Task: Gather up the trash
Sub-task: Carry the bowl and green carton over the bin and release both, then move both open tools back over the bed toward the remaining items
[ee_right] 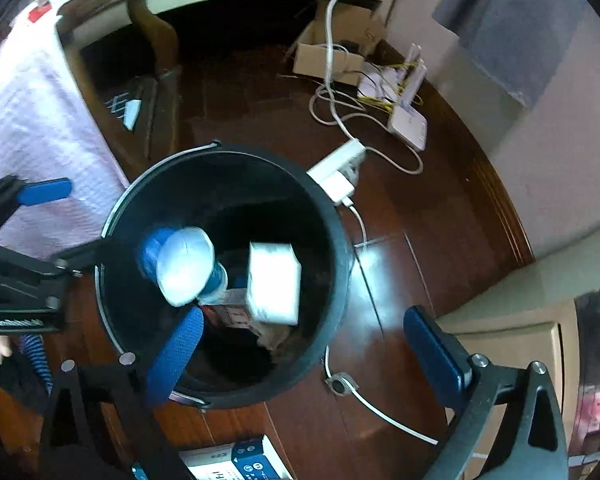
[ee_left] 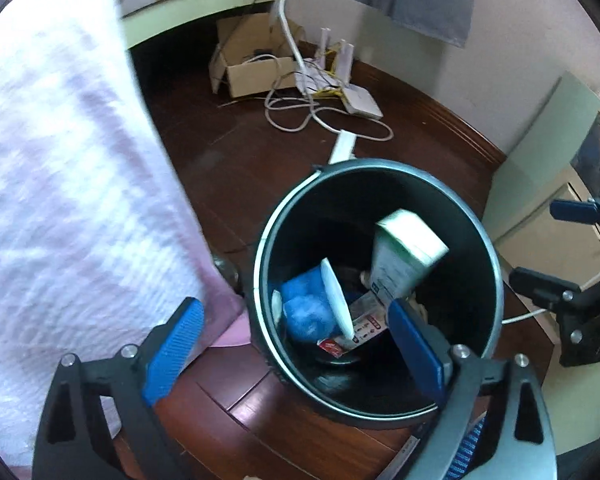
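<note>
A black round trash bin stands on the dark wood floor below both grippers. Inside it in the left wrist view are a blue-and-white cup, a green-and-white carton and a red-and-white wrapper. My left gripper is open above the bin's near rim, with nothing touching its pads. In the right wrist view the bin holds the blurred cup and the white carton. My right gripper is open over the bin, its blue pads apart from both items.
A pink-white cloth hangs at the left of the bin. A cardboard box, cables, a white router and a power strip lie on the floor behind. A pale cabinet stands to the right.
</note>
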{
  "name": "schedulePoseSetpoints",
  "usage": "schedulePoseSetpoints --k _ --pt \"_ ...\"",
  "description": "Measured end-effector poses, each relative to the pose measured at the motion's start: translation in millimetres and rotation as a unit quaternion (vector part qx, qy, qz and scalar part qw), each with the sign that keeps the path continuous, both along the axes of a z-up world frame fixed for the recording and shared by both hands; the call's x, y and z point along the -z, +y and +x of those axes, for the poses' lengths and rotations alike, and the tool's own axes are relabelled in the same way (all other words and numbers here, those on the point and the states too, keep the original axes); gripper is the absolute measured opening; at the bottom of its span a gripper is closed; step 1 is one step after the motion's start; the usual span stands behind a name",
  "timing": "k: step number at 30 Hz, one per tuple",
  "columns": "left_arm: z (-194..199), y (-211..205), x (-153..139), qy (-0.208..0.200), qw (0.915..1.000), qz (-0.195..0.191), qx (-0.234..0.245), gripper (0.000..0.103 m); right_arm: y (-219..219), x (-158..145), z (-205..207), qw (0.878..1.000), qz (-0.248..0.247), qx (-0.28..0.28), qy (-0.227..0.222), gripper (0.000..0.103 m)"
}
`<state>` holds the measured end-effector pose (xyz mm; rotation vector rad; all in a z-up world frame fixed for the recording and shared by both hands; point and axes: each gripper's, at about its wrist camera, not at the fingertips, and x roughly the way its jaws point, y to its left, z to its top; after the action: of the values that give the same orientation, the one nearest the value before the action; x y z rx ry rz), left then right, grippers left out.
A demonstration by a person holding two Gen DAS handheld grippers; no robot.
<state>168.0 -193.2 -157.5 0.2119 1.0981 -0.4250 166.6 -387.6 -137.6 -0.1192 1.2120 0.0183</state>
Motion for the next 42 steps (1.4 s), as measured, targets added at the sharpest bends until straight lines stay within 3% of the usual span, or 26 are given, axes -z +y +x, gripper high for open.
schedulePoseSetpoints --k 10,21,34,42 --pt "-9 18 -26 -0.029 0.9994 -0.001 -0.018 0.095 22 -20 3 1.000 -0.008 -0.020 -0.021 0.103" --pt "-17 48 -79 -0.076 0.9957 -0.009 -0.054 0.096 44 -73 4 0.997 0.005 -0.038 -0.072 0.103" --pt "-24 84 -146 -0.145 0.9854 -0.014 -0.088 0.097 71 -137 6 0.988 0.033 -0.070 -0.136 0.103" --pt "-9 99 -168 -0.165 0.9789 -0.024 -0.118 0.097 88 -171 22 0.980 0.052 -0.084 -0.172 0.103"
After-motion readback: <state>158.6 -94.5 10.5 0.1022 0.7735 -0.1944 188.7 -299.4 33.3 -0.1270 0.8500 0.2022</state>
